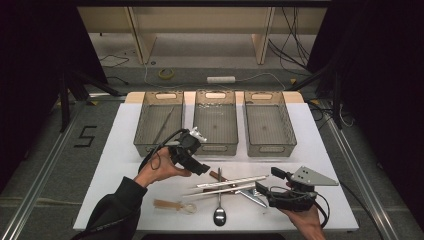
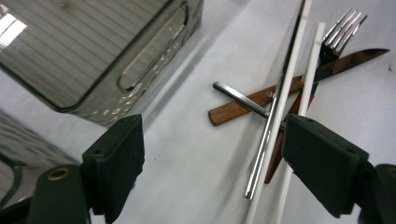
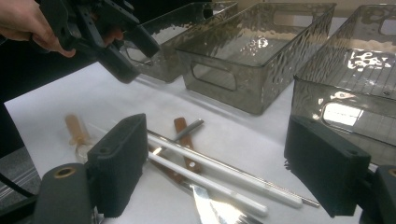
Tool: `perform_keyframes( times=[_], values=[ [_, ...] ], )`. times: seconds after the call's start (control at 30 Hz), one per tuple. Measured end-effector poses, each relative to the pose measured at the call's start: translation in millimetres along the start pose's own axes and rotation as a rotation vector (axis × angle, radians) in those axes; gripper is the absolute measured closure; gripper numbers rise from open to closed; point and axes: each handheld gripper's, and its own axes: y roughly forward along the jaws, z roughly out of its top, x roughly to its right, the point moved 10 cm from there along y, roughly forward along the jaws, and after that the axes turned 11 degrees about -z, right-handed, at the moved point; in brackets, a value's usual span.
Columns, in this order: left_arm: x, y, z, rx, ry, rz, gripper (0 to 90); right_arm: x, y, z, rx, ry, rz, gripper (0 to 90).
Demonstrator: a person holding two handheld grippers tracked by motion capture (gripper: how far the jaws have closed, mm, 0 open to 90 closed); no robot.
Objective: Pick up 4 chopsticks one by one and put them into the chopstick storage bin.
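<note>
From the high view, we are holding the left gripper [image 1: 200, 167] above the table's middle, jaws spread and empty, just short of the three smoky clear plastic bins [image 1: 216, 122] lined along the far edge. The pile of cutlery, including two white chopsticks [image 1: 231, 182] and a steel spoon [image 1: 219, 202], is lying near the front edge; the right gripper [image 1: 267, 182] is hovering beside it, jaws parted, gripping nothing.

In the left gripper view, we are looking down on a wooden-handled knife [image 2: 261, 100] crossed under a fork [image 2: 343, 28] and the chopsticks. We are judging it wisest to pick the topmost chopstick first, closing squarely across its shaft.

In the right gripper view, the chopsticks [image 3: 224, 175] are lying between our open jaws; we should be lowering steadily.
</note>
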Motion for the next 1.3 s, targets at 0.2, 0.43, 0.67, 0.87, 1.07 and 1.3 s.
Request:
perform_keyframes(
  times=[0.2, 0.43, 0.67, 0.87, 1.07, 1.3],
  values=[
    [8.1, 13.2, -2.6, -0.045, 0.033, -0.025, 28.1, -0.7, 0.1, -0.3, -0.002, -0.001, 0.003, 22.7],
    [10.1, 34.0, -12.3, -0.118, 0.063, -0.046, 38.1, -1.1, 0.3, -0.3, -0.003, -0.001, 0.003, 22.7],
    [9.6, 46.1, -20.3, -0.169, 0.08, -0.05, 43.7, -1.2, 0.2, -0.3, -0.003, -0.003, 0.004, 22.7],
    [9.8, 50.5, -23.5, -0.187, 0.084, -0.054, 44.7, -1.3, 0.1, -0.2, -0.003, -0.004, 0.004, 22.8],
    [10.4, 52.9, -25.0, -0.197, 0.082, -0.06, 45.3, -1.6, 0.0, -0.2, -0.003, -0.004, 0.004, 22.9],
    [11.1, 53.7, -26.0, -0.206, 0.086, -0.068, 47.5, -1.8, 0.2, -0.4, -0.006, -0.004, 0.004, 22.9]
  ],
)
